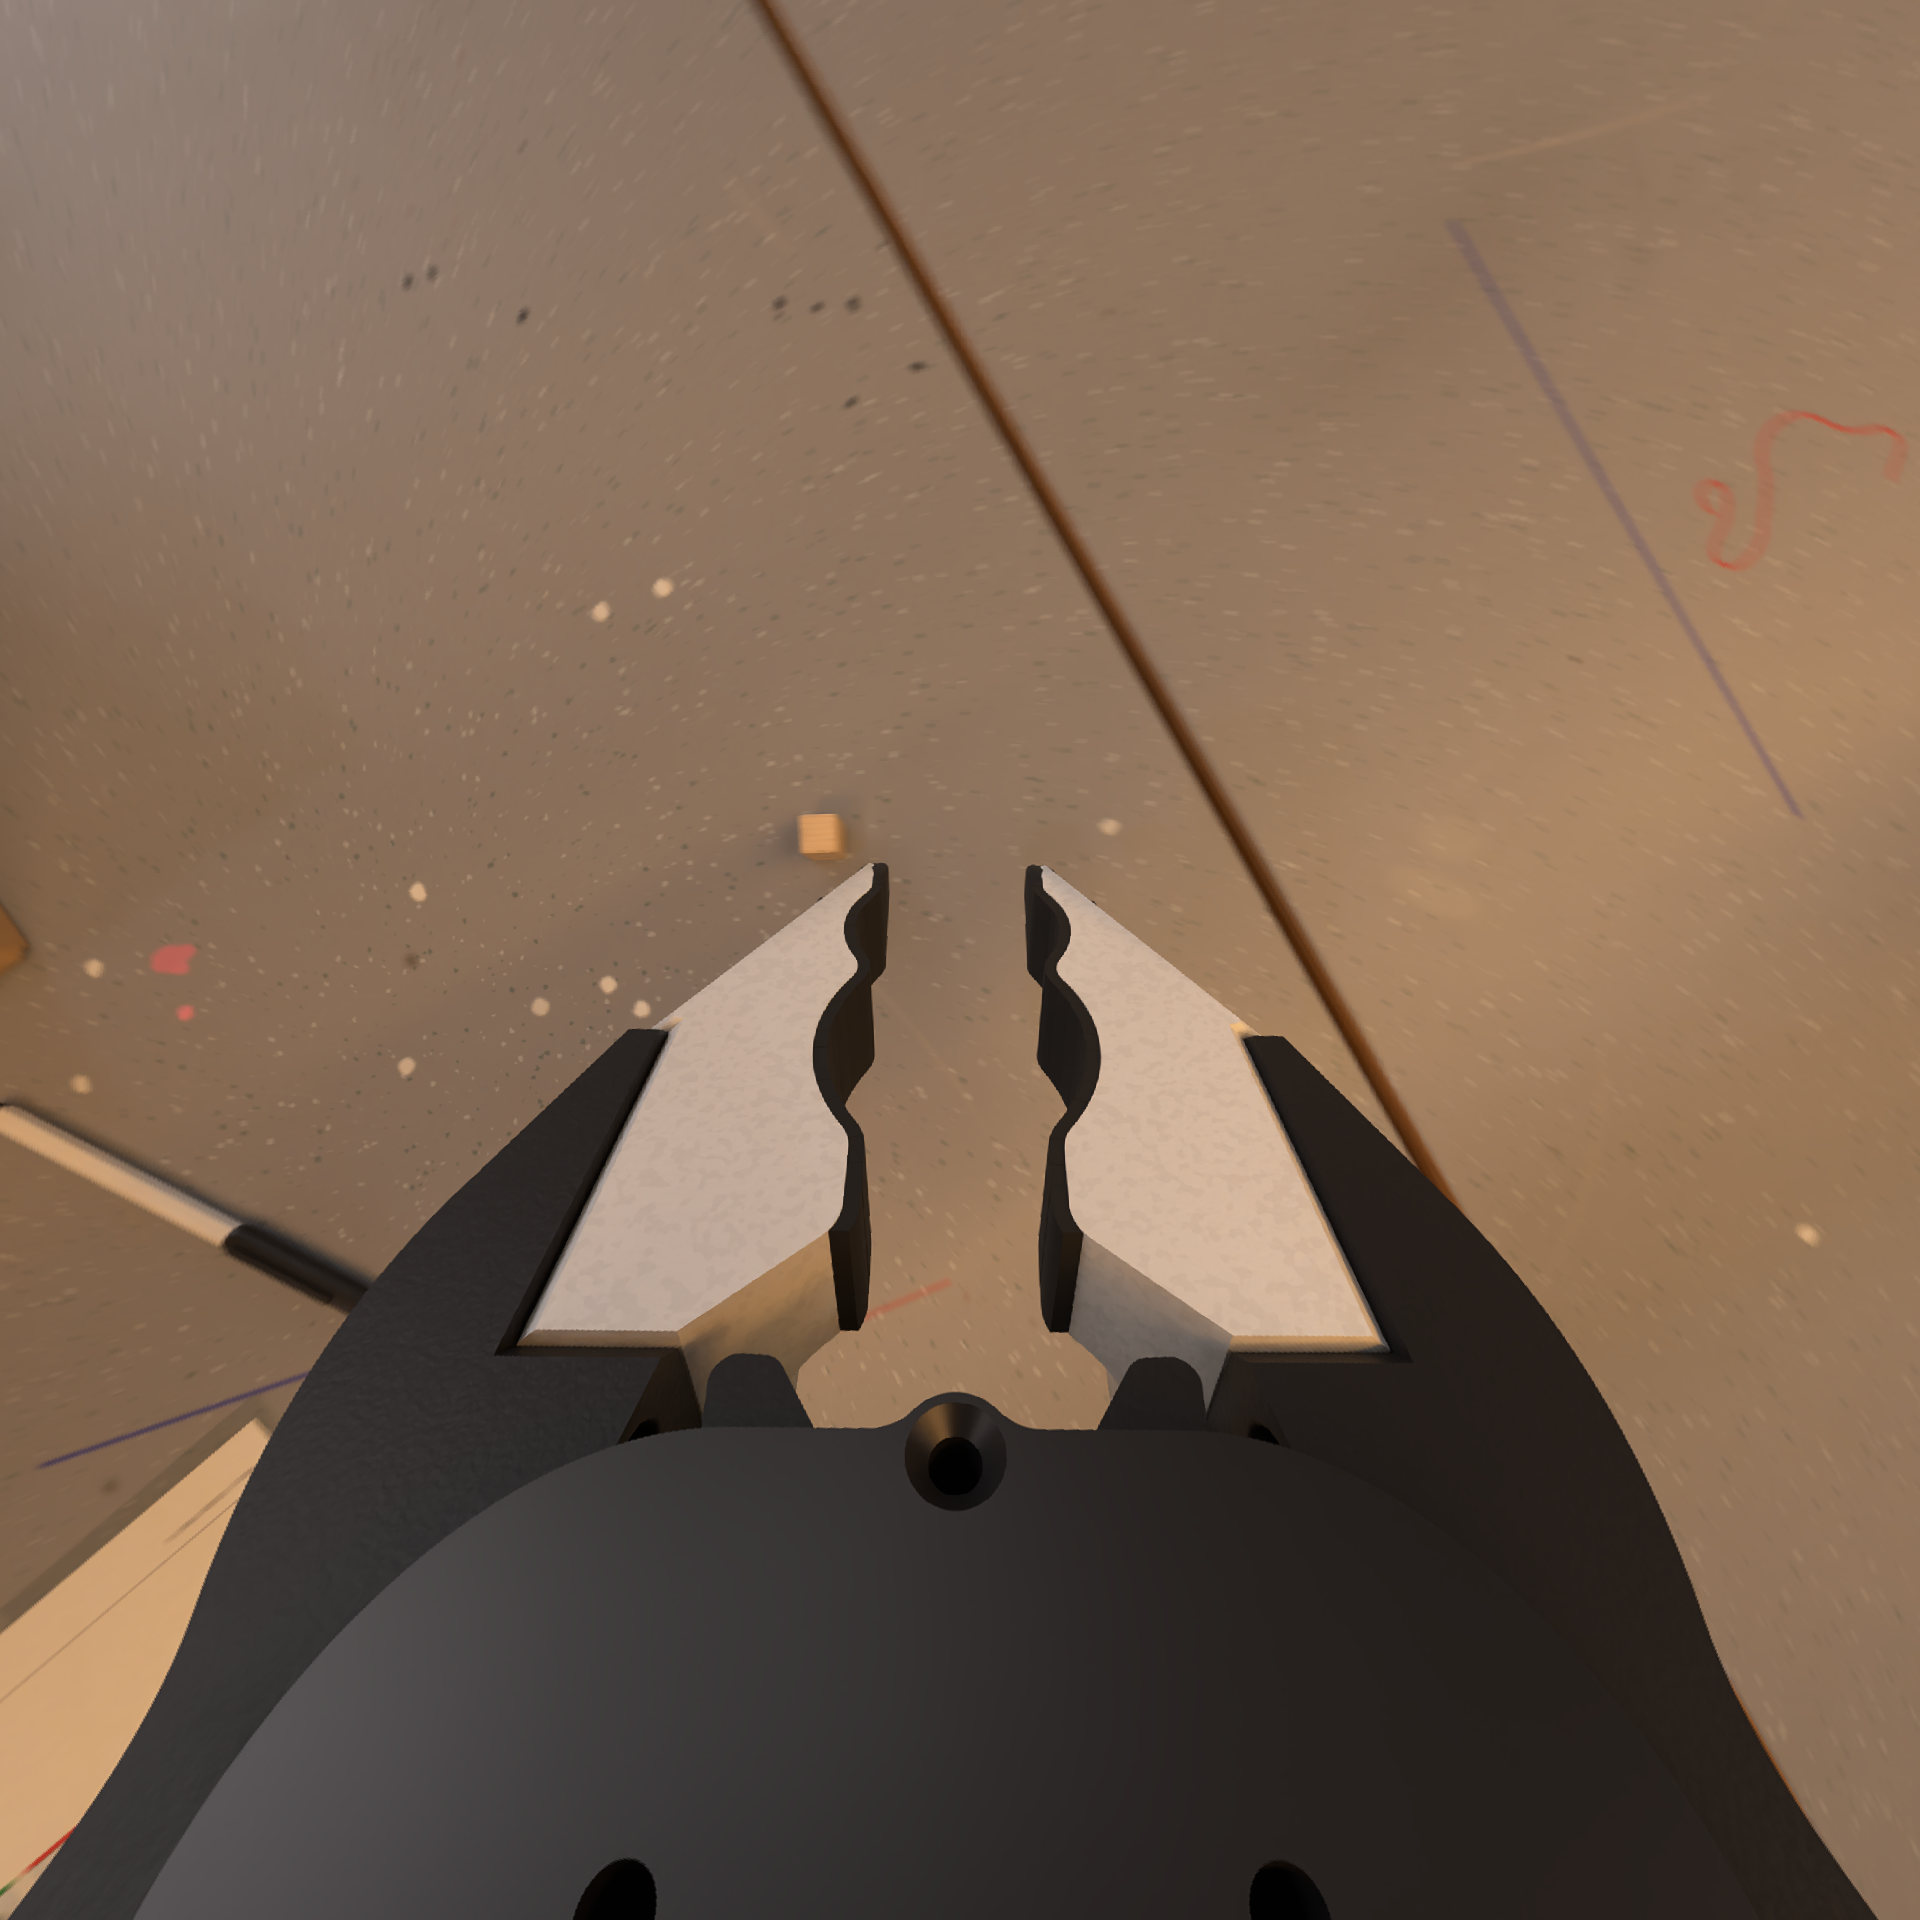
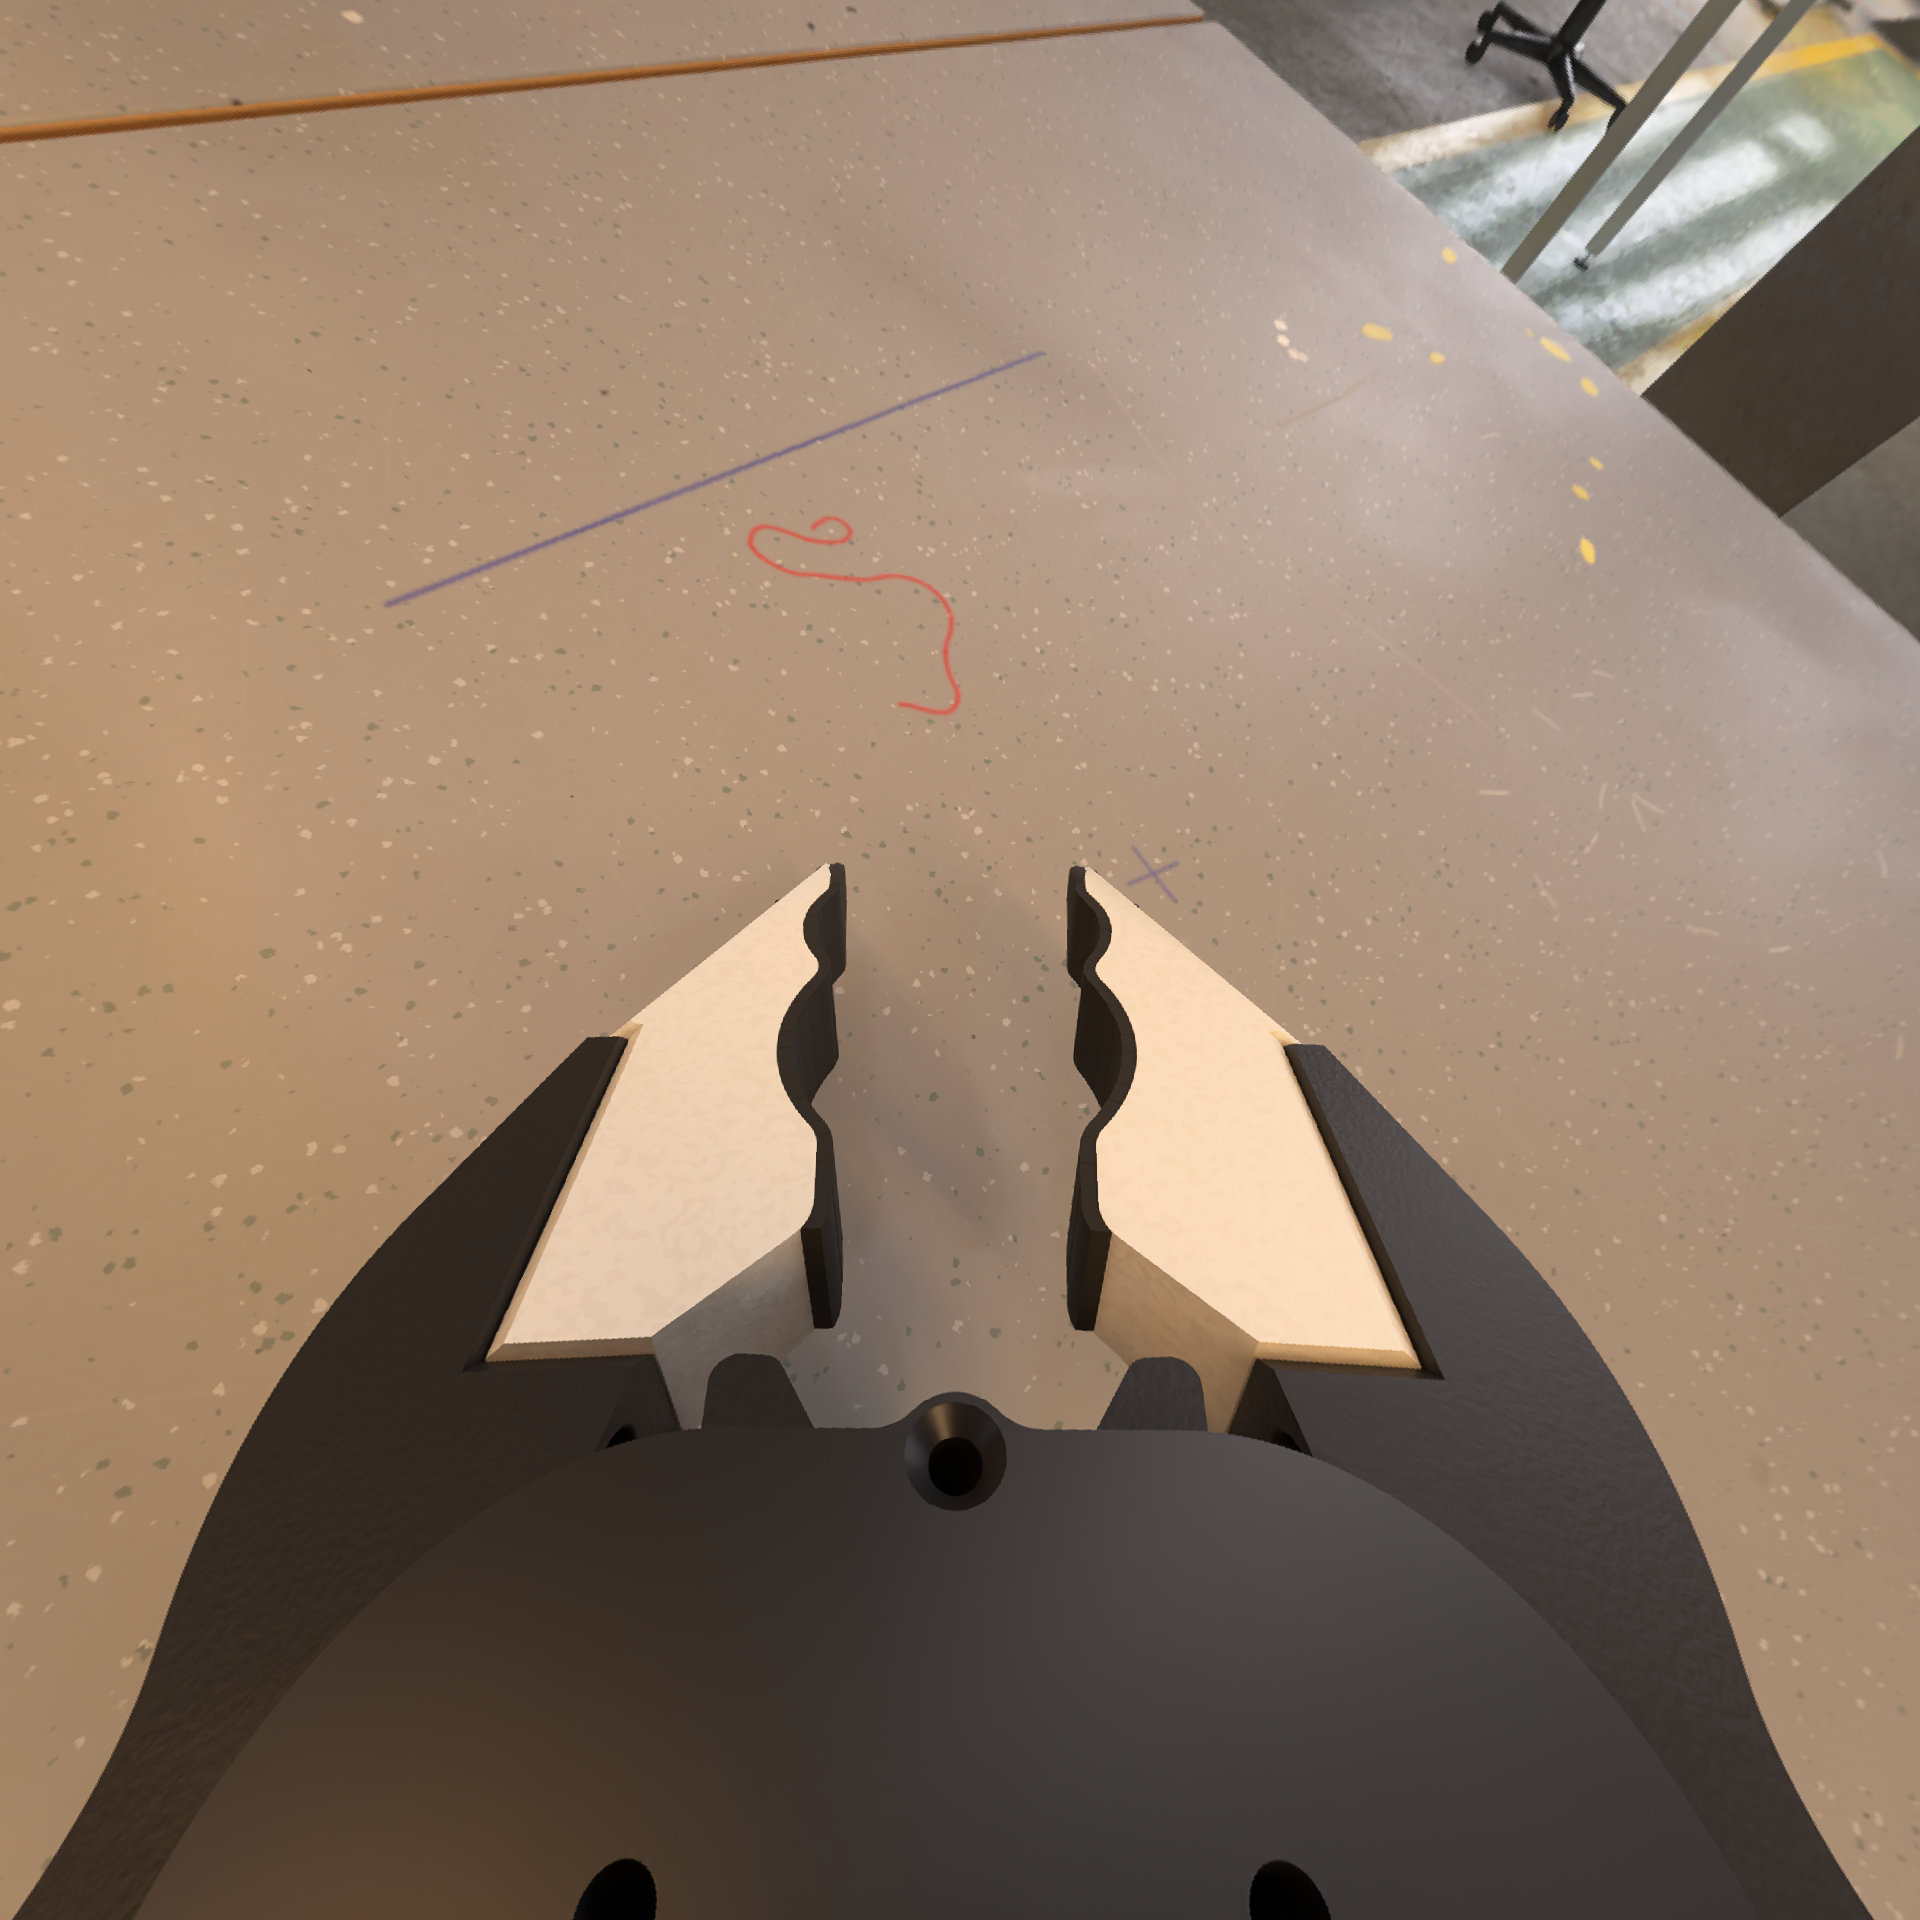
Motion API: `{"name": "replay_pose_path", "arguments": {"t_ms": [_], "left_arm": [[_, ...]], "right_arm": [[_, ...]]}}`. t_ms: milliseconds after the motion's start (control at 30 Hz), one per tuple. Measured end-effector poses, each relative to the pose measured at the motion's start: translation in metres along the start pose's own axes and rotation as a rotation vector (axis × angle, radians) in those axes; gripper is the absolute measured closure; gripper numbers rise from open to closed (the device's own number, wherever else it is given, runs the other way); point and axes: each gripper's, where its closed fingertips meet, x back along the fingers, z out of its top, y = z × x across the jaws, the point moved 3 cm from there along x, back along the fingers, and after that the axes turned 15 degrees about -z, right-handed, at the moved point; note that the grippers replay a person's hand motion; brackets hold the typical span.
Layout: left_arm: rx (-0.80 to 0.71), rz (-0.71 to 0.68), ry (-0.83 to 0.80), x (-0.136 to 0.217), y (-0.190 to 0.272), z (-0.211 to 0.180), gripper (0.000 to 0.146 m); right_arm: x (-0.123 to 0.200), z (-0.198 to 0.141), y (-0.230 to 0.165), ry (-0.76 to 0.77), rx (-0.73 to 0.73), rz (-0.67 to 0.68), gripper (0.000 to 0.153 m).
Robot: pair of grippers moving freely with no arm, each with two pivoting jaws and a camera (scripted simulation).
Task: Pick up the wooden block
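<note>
A small pale wooden block lies on the speckled tabletop in the left wrist view, just beyond and slightly left of my left fingertip. My left gripper is open and empty, well above the table. My right gripper is open and empty over a bare part of the table; the block does not show in the right wrist view.
A black-and-white pen lies at the left, a pale sheet at the lower left, a wooden piece at the left edge. An orange seam crosses the table. The table edge runs at the upper right, floor and chair base beyond.
</note>
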Motion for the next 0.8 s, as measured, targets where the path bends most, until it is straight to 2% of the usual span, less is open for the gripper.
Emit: {"name": "replay_pose_path", "arguments": {"t_ms": [167,333,400,500,800], "left_arm": [[0.122,-0.028,-0.042,-0.042,-0.058,-0.019,0.125],[0.217,-0.116,-0.094,-0.074,-0.072,-0.028,0.121],[0.192,-0.094,-0.099,-0.079,-0.075,-0.028,0.122],[0.164,-0.05,-0.108,-0.081,-0.077,-0.028,0.132],[0.132,-0.022,-0.157,-0.081,-0.069,-0.031,0.135]], "right_arm": [[-0.007,-0.008,0.001,-0.039,-0.038,0.012,0.11],[-0.008,-0.009,0.004,-0.042,-0.055,0.003,0.11],[-0.008,-0.01,0.004,-0.043,-0.056,0.004,0.11],[-0.007,-0.009,0.003,-0.041,-0.052,0.013,0.11],[-0.003,-0.006,0.0,-0.026,-0.031,0.018,0.11]]}}
